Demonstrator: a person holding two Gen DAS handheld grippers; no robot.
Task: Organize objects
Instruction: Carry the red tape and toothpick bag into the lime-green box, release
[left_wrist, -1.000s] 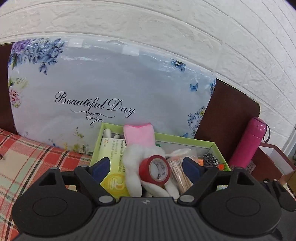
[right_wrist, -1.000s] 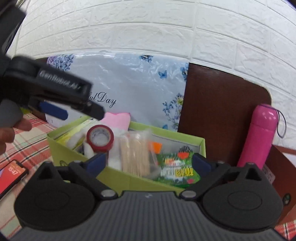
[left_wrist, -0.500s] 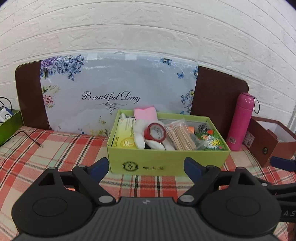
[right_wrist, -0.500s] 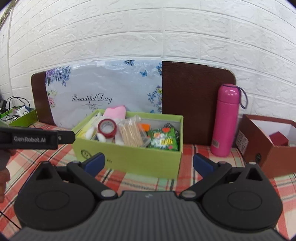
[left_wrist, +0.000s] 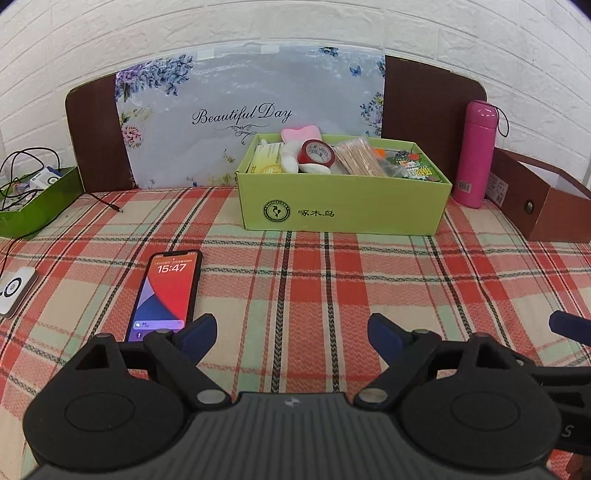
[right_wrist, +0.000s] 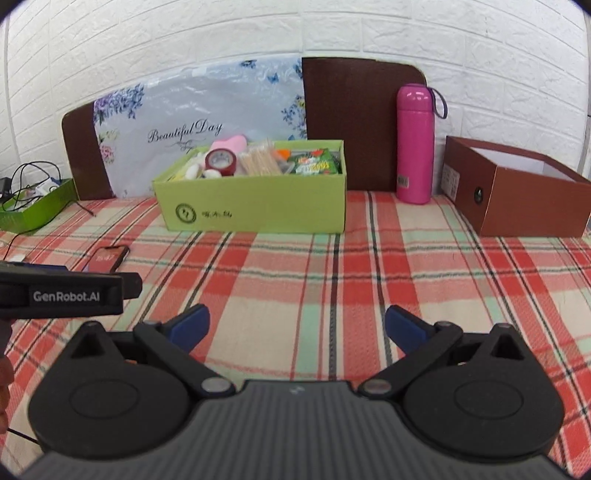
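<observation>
A light green box (left_wrist: 343, 203) (right_wrist: 255, 206) stands at the back of the plaid tablecloth. It holds a red tape roll (left_wrist: 316, 152) (right_wrist: 221, 162), a pack of wooden sticks (left_wrist: 360, 160), a pink item, white cotton pieces and a green snack bag (right_wrist: 314, 166). My left gripper (left_wrist: 291, 332) hovers open and empty well in front of the box. My right gripper (right_wrist: 295, 325) is open too, with nothing between its fingers. The left gripper's body (right_wrist: 62, 291) shows at the left edge of the right wrist view.
A lit phone (left_wrist: 166, 291) lies on the cloth left of centre. A pink bottle (left_wrist: 474, 153) and a brown open box (right_wrist: 517, 192) stand at the right. A small green tray with cables (left_wrist: 33, 199) sits far left. A floral board leans on the brick wall.
Both grippers have pulled back and away from the green box, from hovering right over its contents to well in front of it. The phone and more tablecloth have come into view.
</observation>
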